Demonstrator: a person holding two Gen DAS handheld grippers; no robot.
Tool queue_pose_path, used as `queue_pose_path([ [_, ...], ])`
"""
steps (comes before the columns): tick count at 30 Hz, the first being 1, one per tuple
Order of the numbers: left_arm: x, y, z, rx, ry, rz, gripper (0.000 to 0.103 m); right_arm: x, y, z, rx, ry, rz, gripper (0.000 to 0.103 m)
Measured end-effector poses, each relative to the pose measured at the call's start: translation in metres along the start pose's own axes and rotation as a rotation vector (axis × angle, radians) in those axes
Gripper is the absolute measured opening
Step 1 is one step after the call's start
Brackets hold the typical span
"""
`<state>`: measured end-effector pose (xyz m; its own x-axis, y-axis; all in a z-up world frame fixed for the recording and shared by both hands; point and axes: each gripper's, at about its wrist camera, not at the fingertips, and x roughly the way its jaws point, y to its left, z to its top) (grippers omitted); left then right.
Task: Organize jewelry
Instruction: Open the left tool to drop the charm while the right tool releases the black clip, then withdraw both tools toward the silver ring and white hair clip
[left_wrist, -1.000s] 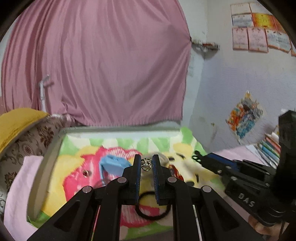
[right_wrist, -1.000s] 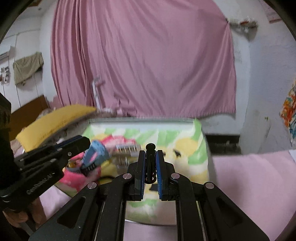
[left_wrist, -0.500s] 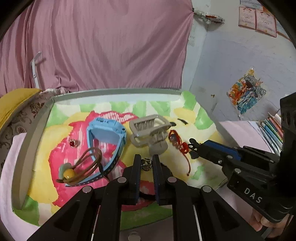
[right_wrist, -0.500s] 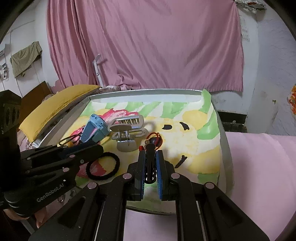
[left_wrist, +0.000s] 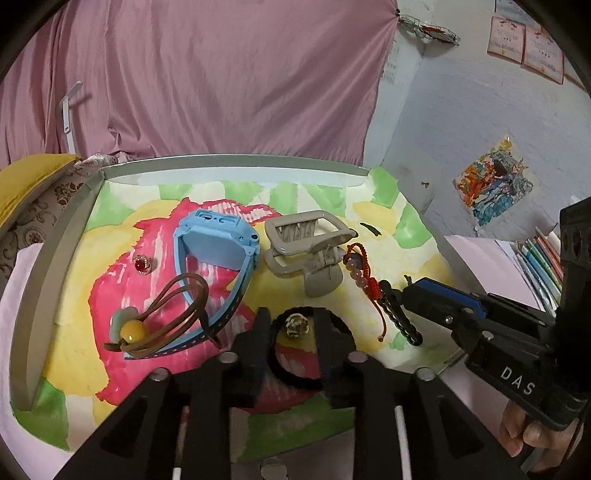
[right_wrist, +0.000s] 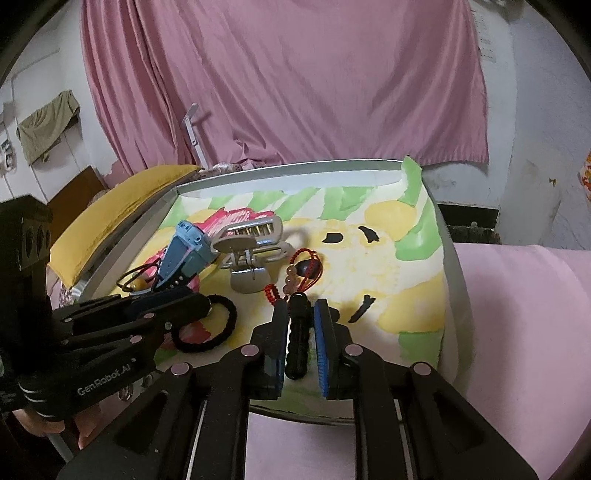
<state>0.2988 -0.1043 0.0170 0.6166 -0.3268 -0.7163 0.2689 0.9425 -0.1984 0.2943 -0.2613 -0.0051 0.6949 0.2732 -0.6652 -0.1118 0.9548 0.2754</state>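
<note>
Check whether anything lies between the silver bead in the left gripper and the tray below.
Yes: on the tray, the black hair tie lies right under the silver bead inside the opening left gripper.

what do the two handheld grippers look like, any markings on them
Both are matte black plastic with angular, triangular-cutout linkage arms, round silver pivot pins and blue ribbed pads lining the fingers. The left gripper carries white "GenRobot.AI" lettering on its side, readable in the right wrist view. The right gripper shows white "DAS" lettering on its body in the left wrist view. No cables or sleeves show.
</note>
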Motion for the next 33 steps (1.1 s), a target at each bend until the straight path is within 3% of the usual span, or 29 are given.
queue_pose_path([
  [5, -0.009, 0.001, 0.0, -0.005, -0.042, -0.014, 0.045, -0.01, 0.0, -0.002, 0.005, -0.058, -0.007, 0.036],
  [10, -0.034, 0.003, -0.003, -0.022, -0.147, -0.016, 0.059, -0.034, 0.002, -0.006, 0.001, -0.174, -0.029, 0.042],
  [16, -0.076, 0.009, -0.012, -0.04, -0.306, 0.035, 0.09, -0.066, 0.003, -0.014, 0.007, -0.312, -0.045, 0.071],
  [18, -0.091, 0.012, -0.018, -0.041, -0.348, 0.046, 0.101, -0.078, 0.007, -0.018, 0.002, -0.355, -0.038, 0.086],
  [21, -0.112, 0.018, -0.028, -0.035, -0.4, 0.069, 0.103, -0.095, 0.016, -0.025, -0.015, -0.417, -0.061, 0.101],
  [33, -0.168, 0.046, -0.069, -0.011, -0.467, 0.15, 0.103, -0.134, 0.048, -0.063, -0.036, -0.494, -0.033, 0.102],
])
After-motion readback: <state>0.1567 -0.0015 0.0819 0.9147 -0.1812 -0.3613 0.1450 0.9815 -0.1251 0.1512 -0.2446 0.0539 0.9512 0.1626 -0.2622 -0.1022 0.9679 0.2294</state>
